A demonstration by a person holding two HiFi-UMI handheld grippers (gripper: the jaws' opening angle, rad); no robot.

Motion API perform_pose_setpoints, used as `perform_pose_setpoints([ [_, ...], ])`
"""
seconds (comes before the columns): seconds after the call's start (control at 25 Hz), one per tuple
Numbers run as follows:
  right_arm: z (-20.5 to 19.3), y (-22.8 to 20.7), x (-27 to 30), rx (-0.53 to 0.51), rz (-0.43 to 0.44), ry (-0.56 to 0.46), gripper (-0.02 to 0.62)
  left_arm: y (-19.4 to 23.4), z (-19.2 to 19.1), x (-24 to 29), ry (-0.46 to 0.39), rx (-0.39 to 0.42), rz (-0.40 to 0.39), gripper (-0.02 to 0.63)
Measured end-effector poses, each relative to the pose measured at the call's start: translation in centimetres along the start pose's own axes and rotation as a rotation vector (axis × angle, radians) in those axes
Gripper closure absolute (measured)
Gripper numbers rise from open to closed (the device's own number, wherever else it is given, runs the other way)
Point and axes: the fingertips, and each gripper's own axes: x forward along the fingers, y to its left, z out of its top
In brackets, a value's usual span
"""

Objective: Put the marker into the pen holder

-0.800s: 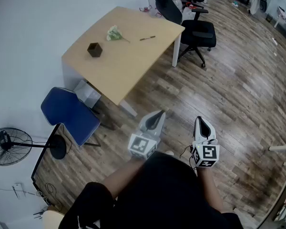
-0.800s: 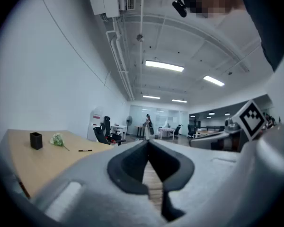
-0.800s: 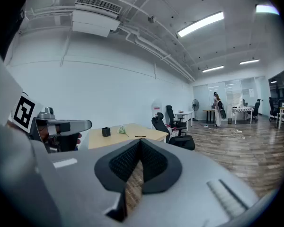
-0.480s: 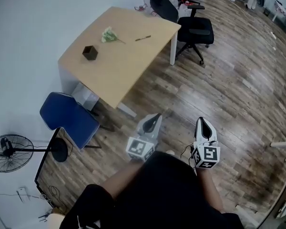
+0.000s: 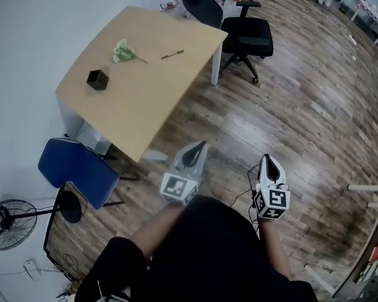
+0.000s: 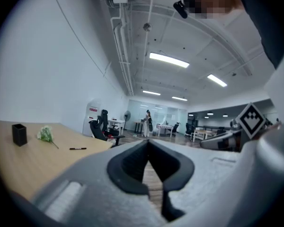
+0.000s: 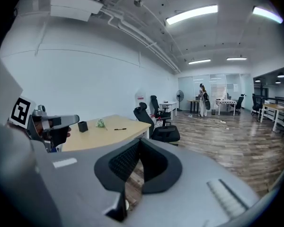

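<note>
A black marker lies on the light wooden table at the far left of the head view, near its far edge. The black pen holder stands upright on the same table, well to the marker's left. My left gripper and right gripper hang over the wood floor, far short of the table, both shut and empty. In the left gripper view the pen holder and marker show beyond the shut gripper. The right gripper view shows the marker, the pen holder and its shut gripper.
A small bunch of pale flowers lies between holder and marker. Black office chairs stand at the table's far end. A blue chair sits at its near corner, and a floor fan stands lower left.
The table has slid left and lower in the head view and looks slightly nearer. Both grippers stay shut in front of the body.
</note>
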Motion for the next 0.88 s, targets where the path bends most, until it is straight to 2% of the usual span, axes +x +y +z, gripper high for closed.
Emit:
perform_pose_setpoints([
  [0.16,2.4,0.7,6.5,-0.004,0.083,0.031,0.595,4.8,1.6,5.5,0.018,-0.013,-0.013,0.603],
  [0.28,4.0,2.3,12.0,-0.028,0.115,0.065,0.595,9.1,2.9,8.9,0.019,-0.029,-0.015,0.603],
  [0.4,6.0,4.8,17.3,-0.037,0.183,0.084,0.595,13.5,3.9,11.7,0.021,-0.047,-0.017,0.603],
  [0.56,9.3,8.5,24.6,-0.106,0.259,0.088,0.595,20.4,4.6,14.6,0.020,-0.073,-0.016,0.603],
  [0.68,11.4,9.8,29.4,-0.120,0.241,0.084,0.595,25.6,4.7,16.2,0.025,-0.096,-0.011,0.603],
  [0.76,12.1,9.5,31.9,-0.132,0.185,0.101,0.595,28.1,4.8,17.3,0.025,-0.105,-0.020,0.603],
  [0.88,12.3,8.5,34.6,-0.131,0.119,0.143,0.595,29.9,5.8,19.2,0.013,-0.062,-0.056,0.603],
])
